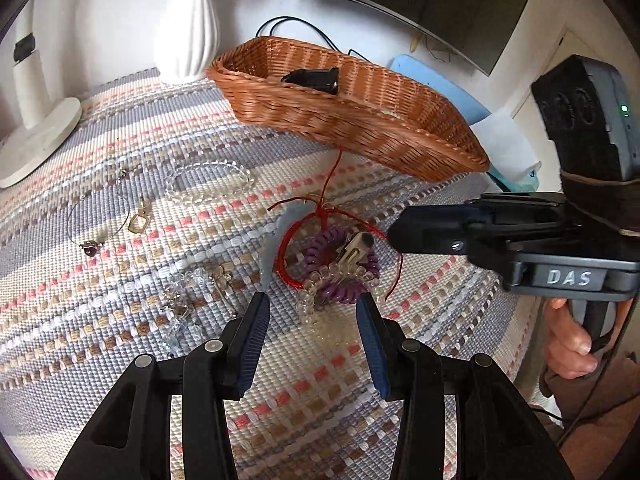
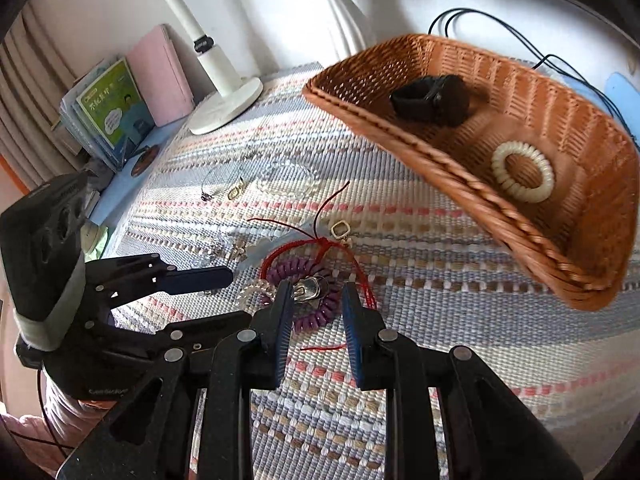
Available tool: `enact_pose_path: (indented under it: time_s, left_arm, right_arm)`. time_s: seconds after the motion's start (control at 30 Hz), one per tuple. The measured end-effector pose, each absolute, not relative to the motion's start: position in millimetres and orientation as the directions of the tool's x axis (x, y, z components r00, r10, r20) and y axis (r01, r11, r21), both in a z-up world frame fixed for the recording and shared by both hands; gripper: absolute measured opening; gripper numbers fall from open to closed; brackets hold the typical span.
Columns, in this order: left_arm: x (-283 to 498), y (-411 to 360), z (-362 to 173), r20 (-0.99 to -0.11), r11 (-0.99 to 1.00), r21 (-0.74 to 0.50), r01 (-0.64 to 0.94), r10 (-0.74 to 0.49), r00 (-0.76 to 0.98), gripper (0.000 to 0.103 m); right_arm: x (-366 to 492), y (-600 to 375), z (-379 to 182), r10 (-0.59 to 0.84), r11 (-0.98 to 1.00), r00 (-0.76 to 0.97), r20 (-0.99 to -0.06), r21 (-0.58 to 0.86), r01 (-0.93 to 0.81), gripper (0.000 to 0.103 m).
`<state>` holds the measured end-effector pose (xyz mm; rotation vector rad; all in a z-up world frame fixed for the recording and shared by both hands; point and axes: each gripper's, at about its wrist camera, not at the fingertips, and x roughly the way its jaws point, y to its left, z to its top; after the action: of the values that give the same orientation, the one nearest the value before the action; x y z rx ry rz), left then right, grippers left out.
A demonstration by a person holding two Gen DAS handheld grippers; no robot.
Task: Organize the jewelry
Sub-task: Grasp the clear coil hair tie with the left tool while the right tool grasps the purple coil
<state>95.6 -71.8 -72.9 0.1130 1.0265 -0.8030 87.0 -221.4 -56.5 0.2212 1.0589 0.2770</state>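
A pile of jewelry lies mid-mat: a purple coil hair tie (image 1: 340,268) (image 2: 316,312) with a silver clip (image 1: 356,248) on it, a red cord bracelet (image 1: 288,248) (image 2: 320,246) and a clear bead bracelet (image 1: 310,304). My left gripper (image 1: 314,304) is open just short of the pile. My right gripper (image 2: 314,292) is open around the near edge of the hair tie, by the clip; its fingers (image 1: 424,232) also show from the right in the left wrist view. A wicker basket (image 1: 360,128) (image 2: 440,184) holds a black object (image 2: 432,98) and a white coil tie (image 2: 524,176).
More jewelry lies left on the striped mat (image 1: 120,280): a clear bead bracelet (image 1: 208,180), a thin wire bangle (image 1: 96,220), a gold charm (image 1: 138,222), crystal pieces (image 1: 188,292). White vase (image 1: 192,28), lamp base (image 1: 36,140) (image 2: 224,108), books (image 2: 112,112), a monitor (image 1: 420,0) and black cables (image 2: 520,40) stand behind.
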Motion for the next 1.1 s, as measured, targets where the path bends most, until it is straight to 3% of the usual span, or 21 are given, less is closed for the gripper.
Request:
enact_pose_path:
  time_s: [0.17, 0.3, 0.43, 0.53, 0.57, 0.63, 0.9, 1.1]
  left_arm:
    - [96, -73, -78, -0.798, 0.714, -0.262, 0.649, -0.539, 0.271, 0.046]
    - [100, -80, -84, -0.804, 0.716, -0.270, 0.644, -0.535, 0.258, 0.033]
    - [99, -84, -88, -0.809, 0.721, -0.258, 0.643, -0.525, 0.264, 0.027]
    - [97, -88, -89, -0.810, 0.722, -0.255, 0.643, -0.523, 0.265, 0.013]
    - [97, -88, -90, -0.811, 0.725, -0.250, 0.642, -0.519, 0.271, 0.013]
    - [97, -86, -88, -0.807, 0.726, -0.244, 0.644, -0.519, 0.280, 0.011]
    - [97, -73, -73, -0.782, 0.733, -0.252, 0.632, -0.539, 0.313, 0.011]
    - [97, -45, -61, -0.773, 0.770, -0.229, 0.595, -0.516, 0.370, 0.011]
  right_arm:
    - [96, -216, -64, 0.335, 0.941, 0.447, -0.830, 0.314, -0.122, 0.025]
    - [101, -212, -70, 0.340, 0.940, 0.435, -0.834, 0.318, -0.126, 0.025]
    - [103, -207, -75, 0.349, 0.937, 0.428, -0.834, 0.322, -0.138, 0.025]
    - [101, -204, -75, 0.329, 0.944, 0.440, -0.835, 0.293, -0.151, 0.017]
    - [100, -205, -74, 0.334, 0.942, 0.446, -0.831, 0.298, -0.151, 0.016]
    - [97, -208, -68, 0.342, 0.940, 0.465, -0.817, 0.306, -0.154, 0.001]
    - [86, -223, -48, 0.337, 0.941, 0.512, -0.790, 0.301, -0.155, 0.001]
    - [85, -217, -58, 0.378, 0.926, 0.452, -0.808, 0.322, -0.199, 0.006]
